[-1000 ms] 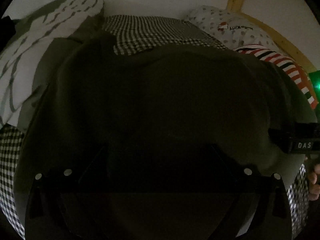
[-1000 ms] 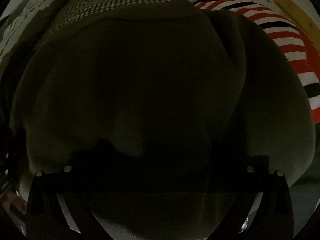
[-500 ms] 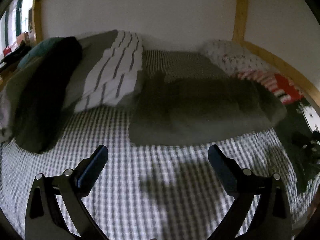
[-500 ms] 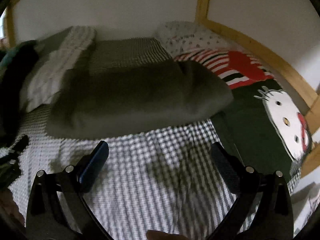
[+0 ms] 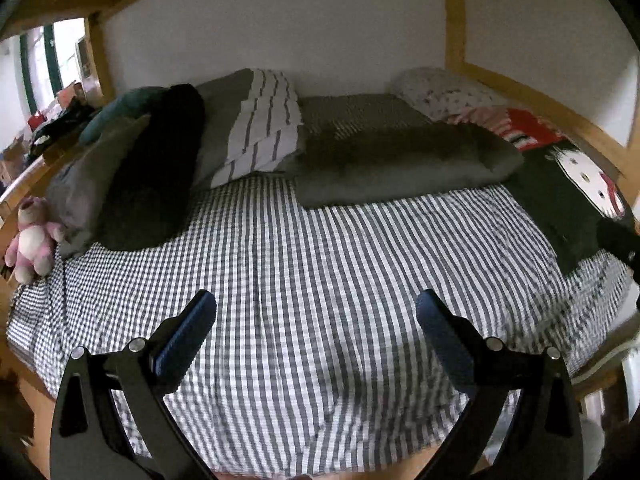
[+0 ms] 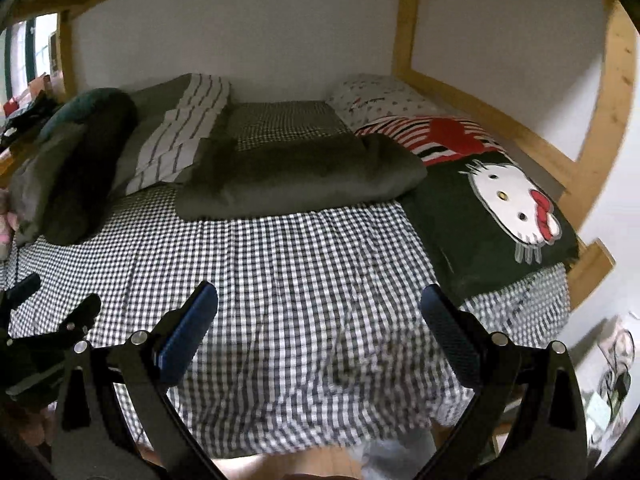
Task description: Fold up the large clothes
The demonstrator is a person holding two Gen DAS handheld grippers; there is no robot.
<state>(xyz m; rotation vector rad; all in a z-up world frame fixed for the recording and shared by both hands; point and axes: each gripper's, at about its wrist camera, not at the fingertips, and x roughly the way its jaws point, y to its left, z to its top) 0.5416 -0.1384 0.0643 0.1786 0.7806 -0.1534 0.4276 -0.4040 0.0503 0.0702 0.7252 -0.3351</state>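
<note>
Gingham bedsheet (image 5: pixel 320 280) carries a soft, rectangular folded olive garment (image 5: pixel 404 168).

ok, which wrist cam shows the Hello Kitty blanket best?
Right wrist: the Hello Kitty blanket lies unobstructed, with the face and red bow fully visible. In the left wrist view the blanket is squeezed against the right edge, the face distorted and partly cut off.

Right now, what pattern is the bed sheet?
Black-and-white gingham check on the bed sheet, clearest in the right wrist view.
</note>
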